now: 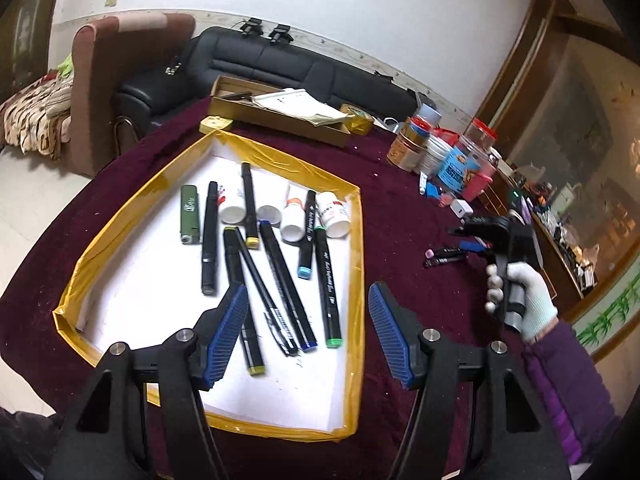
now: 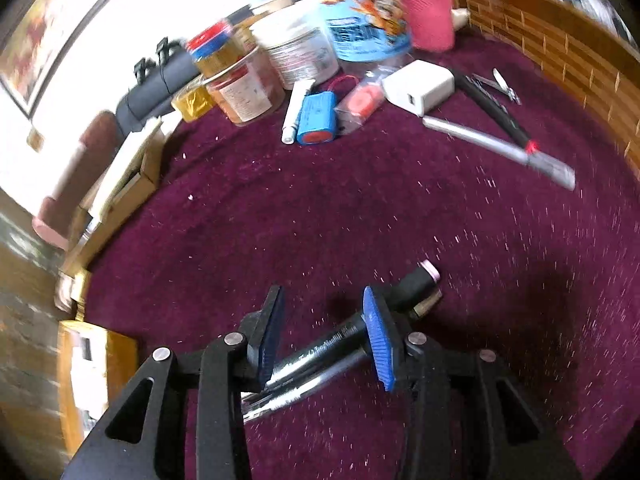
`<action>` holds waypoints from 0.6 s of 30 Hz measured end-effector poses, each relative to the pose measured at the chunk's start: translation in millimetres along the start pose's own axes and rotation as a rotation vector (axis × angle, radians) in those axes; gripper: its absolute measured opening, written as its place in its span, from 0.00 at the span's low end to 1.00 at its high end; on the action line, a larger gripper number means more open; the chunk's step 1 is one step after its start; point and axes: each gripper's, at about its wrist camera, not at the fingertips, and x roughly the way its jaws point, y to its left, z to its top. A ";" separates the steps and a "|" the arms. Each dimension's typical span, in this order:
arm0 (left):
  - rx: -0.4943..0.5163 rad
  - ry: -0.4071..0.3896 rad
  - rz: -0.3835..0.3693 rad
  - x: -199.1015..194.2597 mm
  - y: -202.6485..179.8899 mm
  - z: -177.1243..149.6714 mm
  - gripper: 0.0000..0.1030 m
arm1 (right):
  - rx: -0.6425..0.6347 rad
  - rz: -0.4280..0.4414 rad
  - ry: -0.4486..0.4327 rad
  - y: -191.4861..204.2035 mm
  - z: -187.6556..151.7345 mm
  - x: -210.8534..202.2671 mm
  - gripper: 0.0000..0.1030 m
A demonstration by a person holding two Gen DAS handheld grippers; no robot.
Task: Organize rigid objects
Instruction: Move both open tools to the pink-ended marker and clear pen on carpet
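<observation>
A white tray with yellow tape rim (image 1: 356,240) lies on the maroon cloth and holds several black markers (image 1: 280,280), a green lighter (image 1: 190,214) and white bottles (image 1: 334,214). My left gripper (image 1: 308,300) is open and empty above the tray's near right part. My right gripper (image 2: 322,300) is open, its jaws straddling two markers (image 2: 320,354) that lie on the cloth; one has a pink end (image 2: 430,270). In the left wrist view the right gripper (image 1: 466,236) sits right of the tray over those markers (image 1: 444,256).
Jars and tubs (image 2: 296,52), a blue battery pack (image 2: 316,118), a white charger (image 2: 420,86), a silver pen (image 2: 500,146) and nail clippers (image 2: 504,84) lie at the back of the cloth. A cardboard box (image 1: 280,114) stands behind the tray. A wooden ledge (image 2: 560,52) borders the right.
</observation>
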 end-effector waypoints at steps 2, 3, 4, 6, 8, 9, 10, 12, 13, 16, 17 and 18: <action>0.016 0.007 0.000 2.3 -7.9 -1.5 0.60 | -0.064 -0.046 0.026 13.7 0.3 8.0 0.35; 0.030 0.013 -0.004 4.1 -13.2 -2.8 0.60 | -0.086 -0.045 0.050 19.7 -2.1 13.8 0.35; 0.039 0.018 -0.007 5.8 -17.1 -3.5 0.60 | -0.110 -0.038 0.074 24.9 -5.6 18.9 0.35; 0.061 0.034 -0.019 9.5 -25.6 -6.2 0.60 | -0.189 -0.088 0.074 38.0 -14.5 21.6 0.37; 0.086 0.047 -0.033 11.8 -34.6 -8.8 0.60 | -0.243 -0.099 0.081 44.7 -24.3 20.5 0.37; 0.096 0.049 -0.037 12.4 -37.6 -9.7 0.60 | -0.253 -0.089 0.087 44.3 -30.1 17.5 0.37; 0.102 0.051 -0.039 13.1 -39.9 -10.3 0.60 | -0.256 -0.079 0.094 42.8 -32.9 15.0 0.37; 0.113 0.055 -0.049 14.8 -44.3 -11.1 0.60 | -0.261 -0.030 0.115 34.9 -47.7 4.0 0.37; 0.116 0.057 -0.054 15.6 -45.4 -11.0 0.60 | -0.266 -0.011 0.117 31.8 -53.1 -1.0 0.37; 0.124 0.064 -0.067 19.4 -49.9 -10.9 0.60 | -0.329 0.079 0.119 21.5 -86.9 -24.5 0.37; 0.130 0.068 -0.072 21.5 -53.0 -11.7 0.60 | -0.346 0.104 0.125 20.4 -94.2 -30.2 0.37; 0.136 0.074 -0.076 23.8 -55.8 -12.1 0.60 | -0.357 0.135 0.152 17.0 -103.8 -33.4 0.37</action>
